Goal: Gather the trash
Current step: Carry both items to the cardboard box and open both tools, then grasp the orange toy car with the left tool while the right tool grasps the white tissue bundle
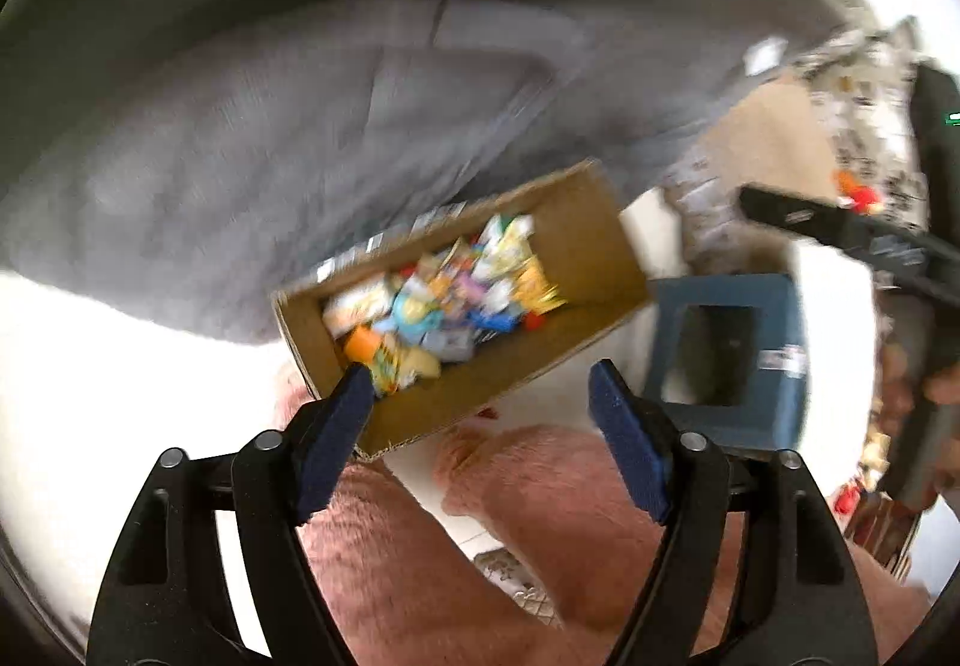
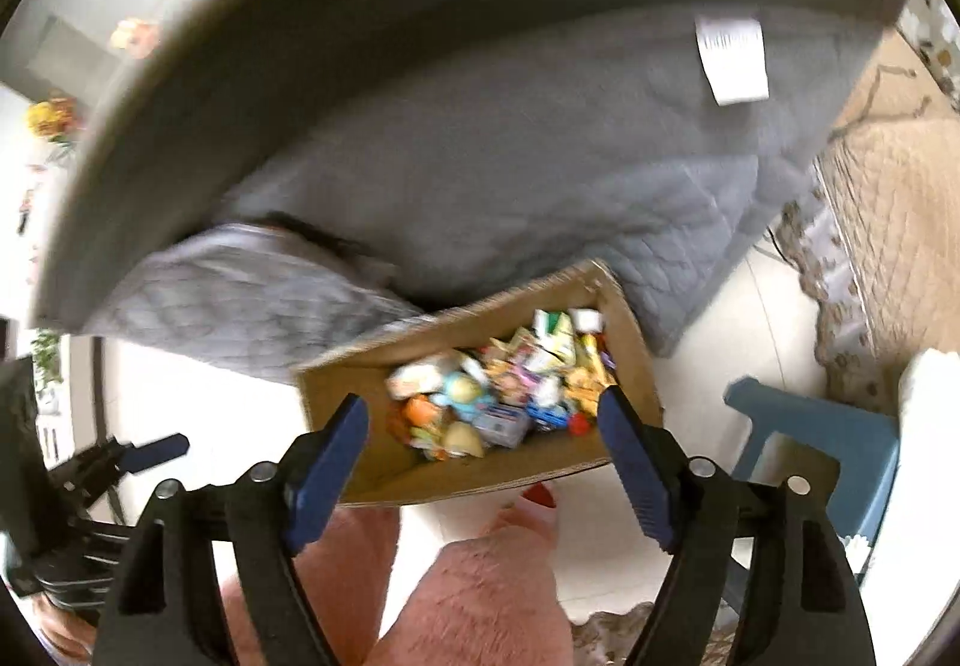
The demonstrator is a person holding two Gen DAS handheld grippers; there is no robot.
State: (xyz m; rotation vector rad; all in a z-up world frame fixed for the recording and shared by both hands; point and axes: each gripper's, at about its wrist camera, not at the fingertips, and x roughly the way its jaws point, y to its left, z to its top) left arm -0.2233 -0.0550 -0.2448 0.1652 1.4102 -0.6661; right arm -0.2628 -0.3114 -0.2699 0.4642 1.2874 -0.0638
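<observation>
Trash [image 2: 498,396] fills the cardboard box [image 1: 576,246] on the floor, against the grey bed cover's edge. Both tools, left tool [image 1: 480,402] and right tool [image 2: 483,438], hang released and empty above it. Blur suggests haste; a careless descent could tip the box.

Colours around the brown cardboard box [image 2: 624,318]

Wrappers [image 2: 504,390] inside are yellow, orange, pale blue, white and red; a grey diamond-quilted cover [image 2: 510,174] lies behind; the stool [image 1: 726,348] is slate blue; each tool's pads [image 1: 630,444] are dark blue on black.
</observation>
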